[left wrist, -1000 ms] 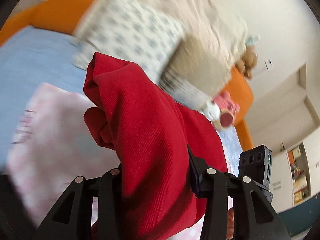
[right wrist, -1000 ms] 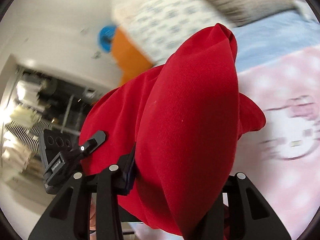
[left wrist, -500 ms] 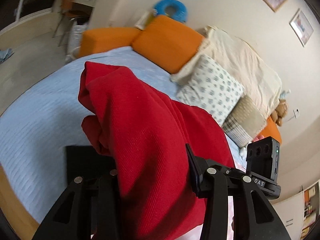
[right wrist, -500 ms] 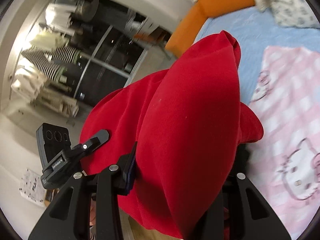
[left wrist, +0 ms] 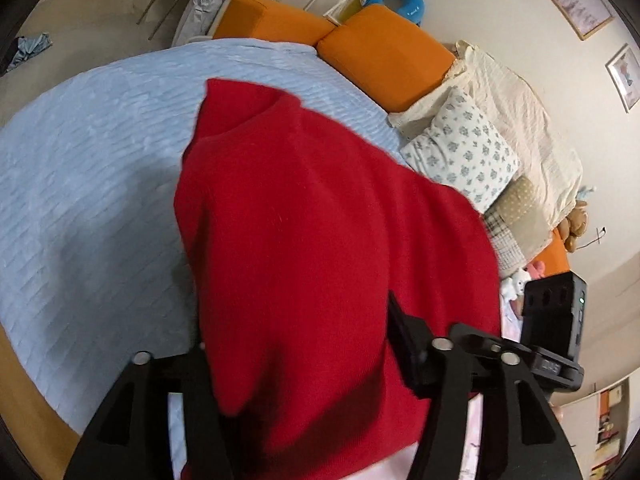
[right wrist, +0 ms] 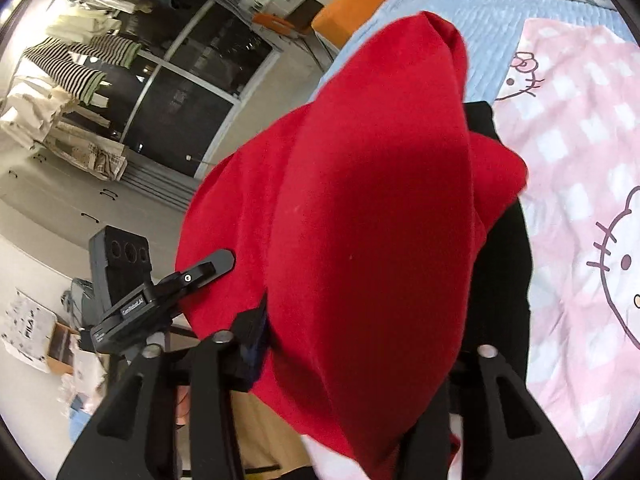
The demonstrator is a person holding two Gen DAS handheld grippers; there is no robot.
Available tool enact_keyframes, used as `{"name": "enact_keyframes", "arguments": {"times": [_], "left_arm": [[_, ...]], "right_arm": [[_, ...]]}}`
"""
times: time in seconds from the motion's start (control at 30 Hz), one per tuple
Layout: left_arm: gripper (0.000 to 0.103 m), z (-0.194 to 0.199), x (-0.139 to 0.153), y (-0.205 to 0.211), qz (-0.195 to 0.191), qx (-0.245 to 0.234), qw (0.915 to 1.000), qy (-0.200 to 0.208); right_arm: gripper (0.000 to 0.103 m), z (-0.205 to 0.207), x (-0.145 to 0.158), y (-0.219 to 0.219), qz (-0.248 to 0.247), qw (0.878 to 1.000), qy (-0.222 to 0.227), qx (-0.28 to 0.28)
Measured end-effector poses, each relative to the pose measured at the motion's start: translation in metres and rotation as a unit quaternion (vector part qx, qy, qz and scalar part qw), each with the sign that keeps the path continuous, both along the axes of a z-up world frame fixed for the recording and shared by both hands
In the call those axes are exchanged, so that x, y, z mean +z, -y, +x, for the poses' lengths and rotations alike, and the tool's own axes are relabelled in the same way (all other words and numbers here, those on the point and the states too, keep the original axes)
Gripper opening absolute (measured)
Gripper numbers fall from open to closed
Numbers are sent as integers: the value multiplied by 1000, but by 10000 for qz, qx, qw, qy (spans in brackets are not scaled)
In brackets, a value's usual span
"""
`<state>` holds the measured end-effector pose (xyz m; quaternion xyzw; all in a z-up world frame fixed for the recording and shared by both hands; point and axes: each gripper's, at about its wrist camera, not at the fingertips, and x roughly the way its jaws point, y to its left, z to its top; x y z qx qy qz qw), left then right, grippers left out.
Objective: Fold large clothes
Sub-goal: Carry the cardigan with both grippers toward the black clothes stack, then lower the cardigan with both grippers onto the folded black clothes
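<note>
Both claws have swung the red sweater (left wrist: 332,264) over the blue bed (left wrist: 88,168), and their jaws have just been opening. It fills the middle of each view, between the left claw (left wrist: 304,364) and right claw (right wrist: 352,344), ready to drop flat for folding. Whether they pinch it, I cannot tell.

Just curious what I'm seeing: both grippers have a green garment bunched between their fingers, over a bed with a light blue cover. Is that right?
Almost. The garment is red, not green, as both wrist views show. The rest stands: it is bunched between the fingers of the left gripper and of the right gripper, over the bed's light blue cover.
</note>
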<state>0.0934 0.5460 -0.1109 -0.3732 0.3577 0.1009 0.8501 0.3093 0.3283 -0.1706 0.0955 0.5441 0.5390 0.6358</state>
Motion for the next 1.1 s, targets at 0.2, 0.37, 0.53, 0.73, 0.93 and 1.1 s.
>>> {"name": "enact_keyframes", "arguments": {"times": [0.2,0.37,0.53,0.73,0.93,1.1], "left_arm": [[100,-11,-23,-8,208,-10,9998,-66],[100,-35,13,-19,992,206,9948,-85],[100,-21,13,-42,524,156,9985,26],[99,5,-15,-49,-129,-90,9999,65],[65,28,1,-48,-203,79,9995,-220],[51,50,55,-43,54,58,10000,23]], "right_arm": [[79,7,-8,18,-73,9997,182,-133],[85,26,40,46,44,9919,1109,-623],[87,41,43,33,210,9966,533,-585],[86,32,1,8,-354,9988,256,-213],[47,39,6,5,-219,9984,-193,-474],[43,51,42,-13,331,9973,-164,-638]]}}
